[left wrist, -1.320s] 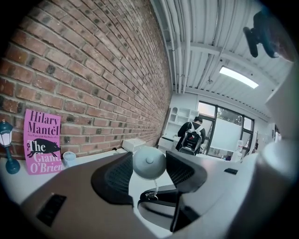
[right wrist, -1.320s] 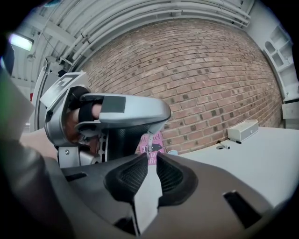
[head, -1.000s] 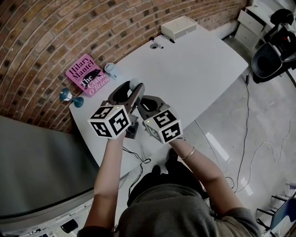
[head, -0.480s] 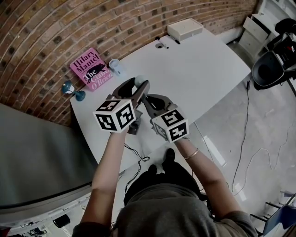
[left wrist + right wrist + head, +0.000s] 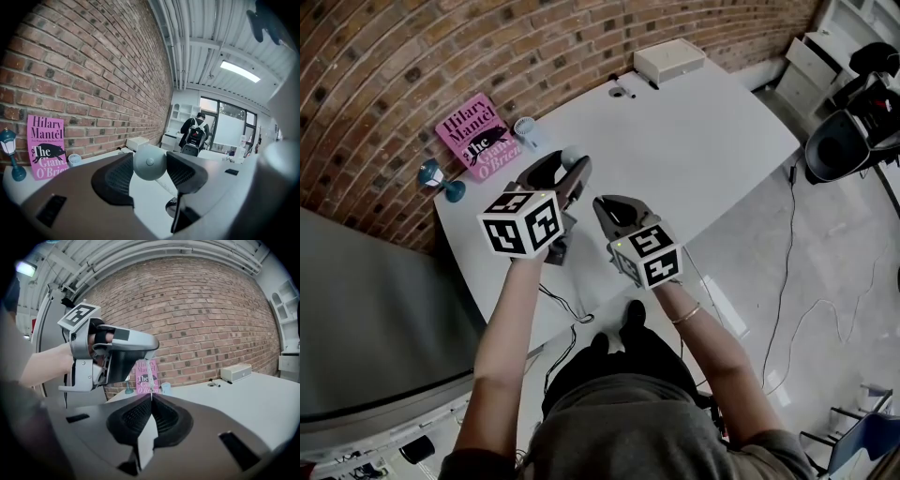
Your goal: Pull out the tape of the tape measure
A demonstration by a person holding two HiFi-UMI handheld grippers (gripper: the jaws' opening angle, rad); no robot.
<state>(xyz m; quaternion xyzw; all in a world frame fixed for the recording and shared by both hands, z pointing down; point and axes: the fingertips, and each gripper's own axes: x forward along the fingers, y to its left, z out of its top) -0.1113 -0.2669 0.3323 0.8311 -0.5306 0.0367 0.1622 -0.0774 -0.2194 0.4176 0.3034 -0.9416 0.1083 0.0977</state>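
My left hand-held gripper [image 5: 570, 172] clamps wide around the round tape measure [image 5: 149, 162] above the desk [image 5: 703, 131], the right hand-held gripper [image 5: 151, 398] is pinched shut on the tape [image 5: 149, 377], so I pull straight, level, no twisting.

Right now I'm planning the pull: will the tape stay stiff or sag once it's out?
Probably floppy: the tape looks thin, straight only while stretched between the round case and the right tongs. Likely very light, being so narrow.
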